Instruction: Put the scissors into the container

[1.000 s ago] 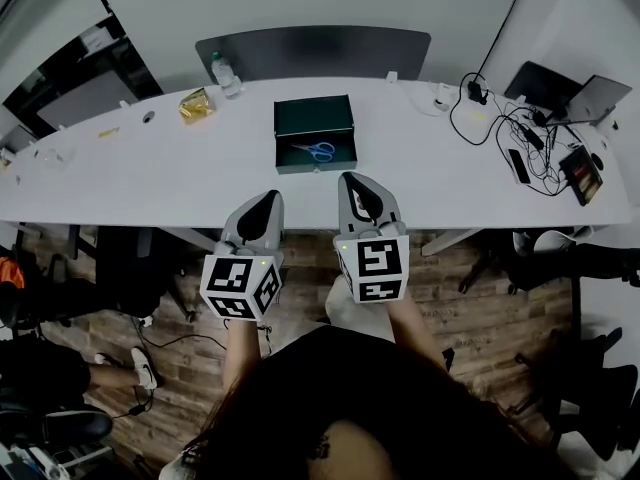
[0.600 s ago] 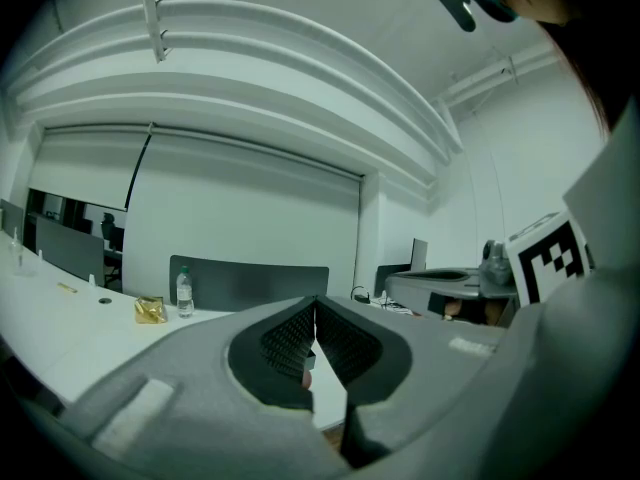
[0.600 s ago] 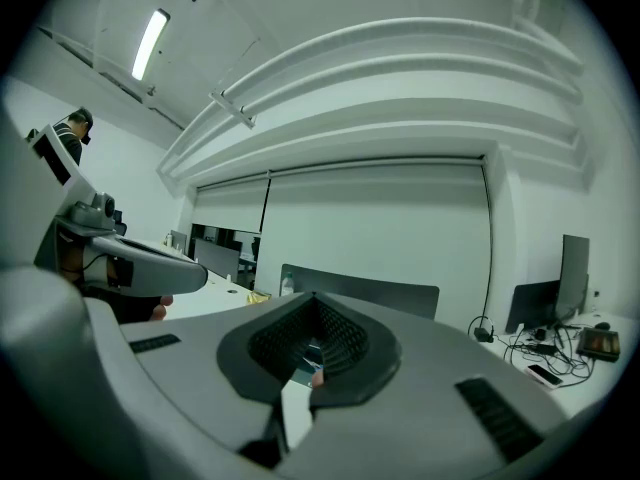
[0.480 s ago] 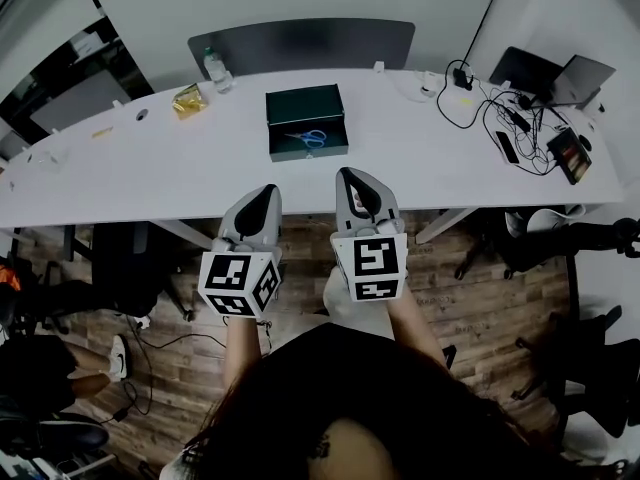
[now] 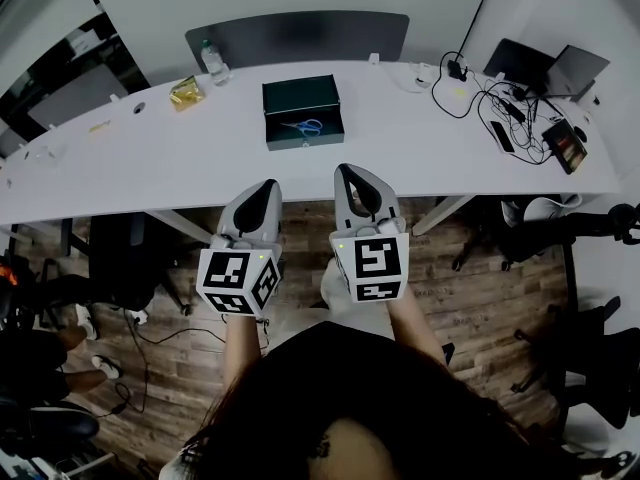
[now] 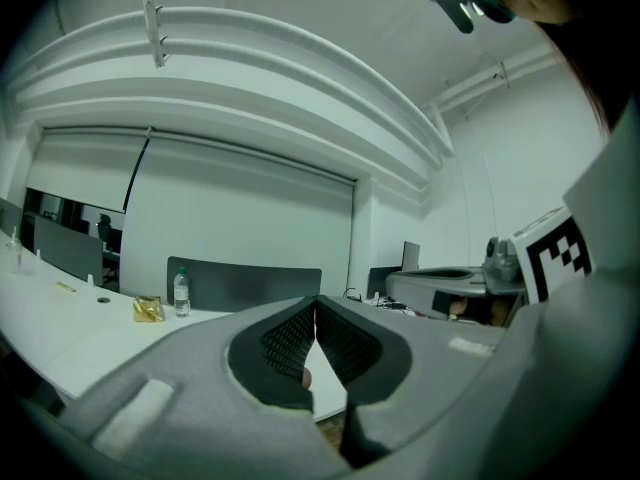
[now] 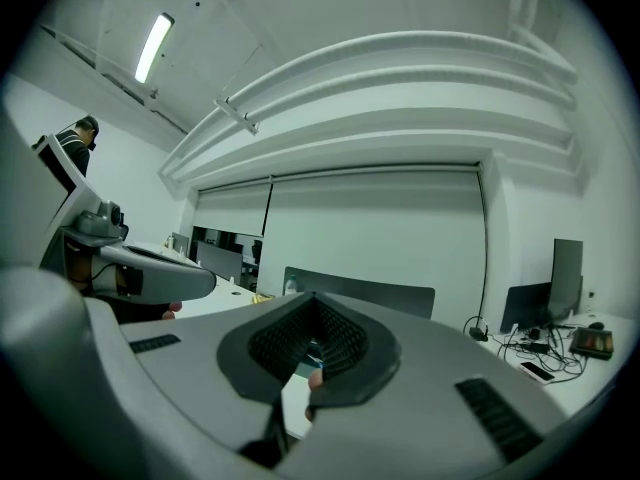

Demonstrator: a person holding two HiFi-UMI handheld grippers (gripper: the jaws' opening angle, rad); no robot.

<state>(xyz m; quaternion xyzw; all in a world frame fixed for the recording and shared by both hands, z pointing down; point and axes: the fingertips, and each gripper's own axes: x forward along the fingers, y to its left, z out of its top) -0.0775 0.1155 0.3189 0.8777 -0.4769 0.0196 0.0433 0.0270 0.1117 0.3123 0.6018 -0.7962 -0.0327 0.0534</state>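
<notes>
The dark green container stands open on the white table, and the blue-handled scissors lie inside it. My left gripper and right gripper hang side by side at the table's front edge, well short of the container. Both point level toward the table. In the left gripper view the left gripper has its pads together with nothing between them. In the right gripper view the right gripper is shut and empty as well.
A water bottle and a yellow packet sit at the table's back left. Cables, a phone and laptops crowd its right end. A grey chair back stands behind the table. Office chairs stand on the wooden floor at right.
Both grippers have drawn back from the table together with the head. The container and table now sit farther off and higher in the head view. Jaws stay shut.
</notes>
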